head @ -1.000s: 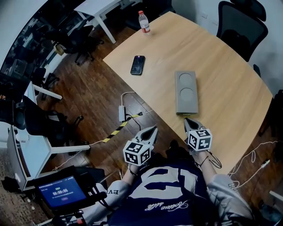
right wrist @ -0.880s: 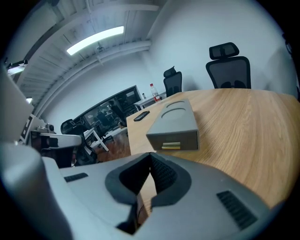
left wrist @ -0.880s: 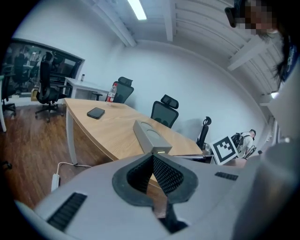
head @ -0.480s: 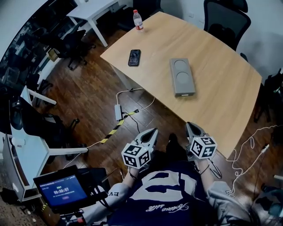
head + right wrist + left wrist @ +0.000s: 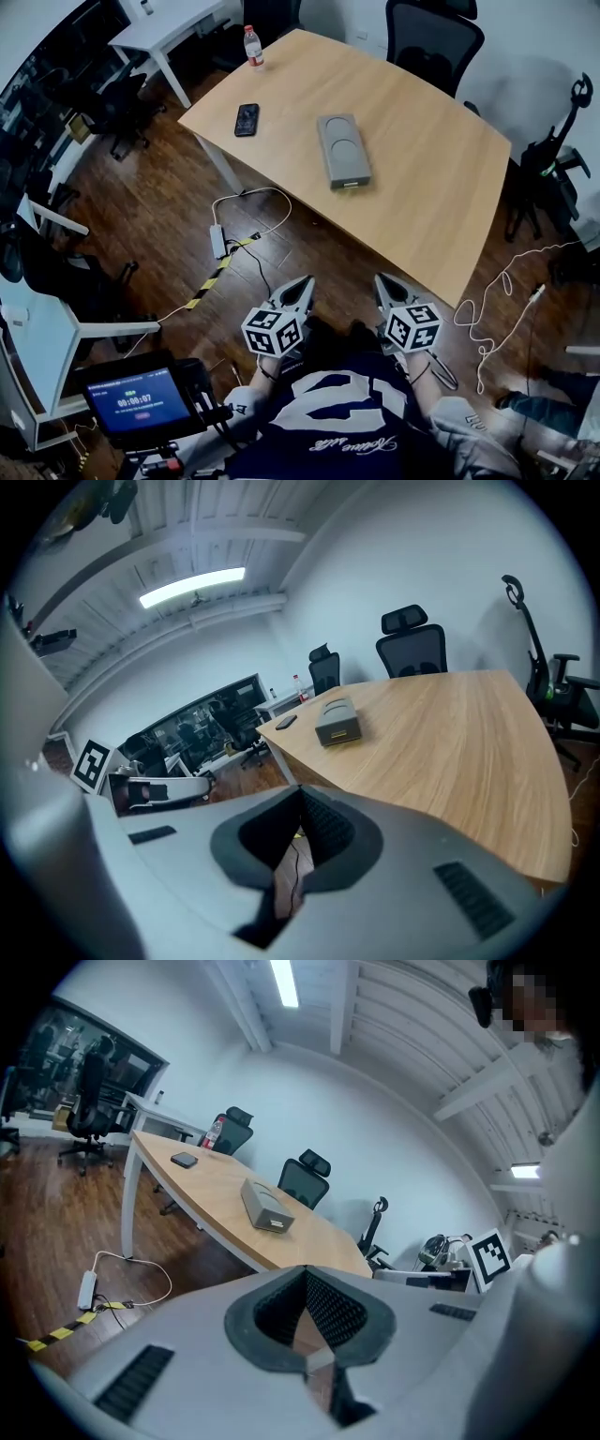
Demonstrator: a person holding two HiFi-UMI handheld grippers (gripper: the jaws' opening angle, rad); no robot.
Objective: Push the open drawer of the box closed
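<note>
Well short of table (image 5: 441, 202) | left gripper (image 5: 304, 280), right gripper (image 5: 382, 279) held low, jaws pressed together, empty, likely for blunt push | box (image 5: 340, 145) unreached, drawer (image 5: 348, 184) end facing.

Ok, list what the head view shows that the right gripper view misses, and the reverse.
Head view only: the timer screen on its stand at the lower left. Right gripper view only: the long ceiling light overhead. Both: the grey box and the black phone lying apart on the wooden table, with an office chair behind it.
</note>
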